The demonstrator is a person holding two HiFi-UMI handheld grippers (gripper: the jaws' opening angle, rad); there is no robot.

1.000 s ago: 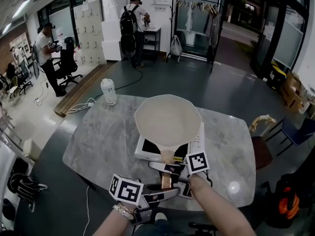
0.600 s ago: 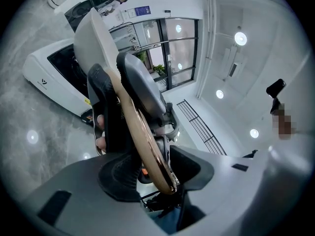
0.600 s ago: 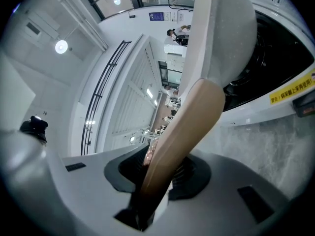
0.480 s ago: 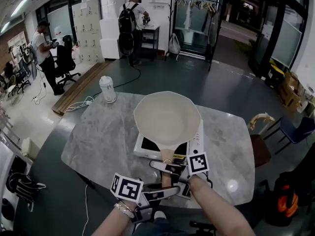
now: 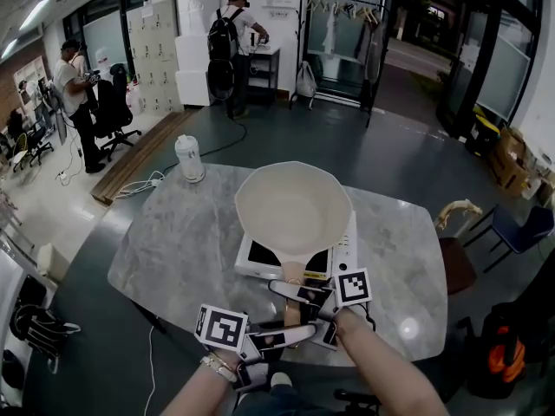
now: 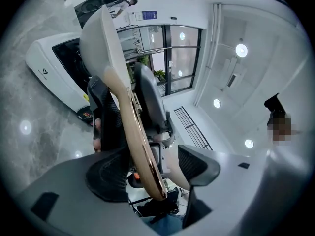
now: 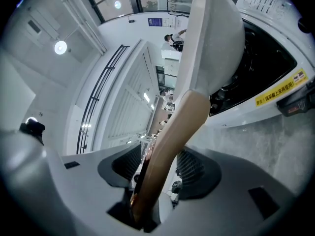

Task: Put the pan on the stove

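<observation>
A cream pan [image 5: 295, 208] rests on the white stove [image 5: 260, 256], its wooden handle [image 5: 293, 280] pointing toward me. My left gripper [image 5: 290, 332] and right gripper [image 5: 299, 300] both straddle the handle's near end. The left gripper view has the handle [image 6: 138, 146] between the jaws of the left gripper [image 6: 150, 170], which are opening, with a clear gap at the right pad [image 6: 197, 163]. In the right gripper view the handle [image 7: 170, 141] runs between the jaws of the right gripper [image 7: 160, 171], which are also opening and loose around it.
The stove stands on a grey marble table [image 5: 173, 241] near its front edge. A white jug [image 5: 190, 159] stands at the table's far left corner. A chair [image 5: 460, 263] is beside the table's right. People stand in the background.
Both grippers' jaws have spread wider around the handle. The pan has stayed on the stove.
</observation>
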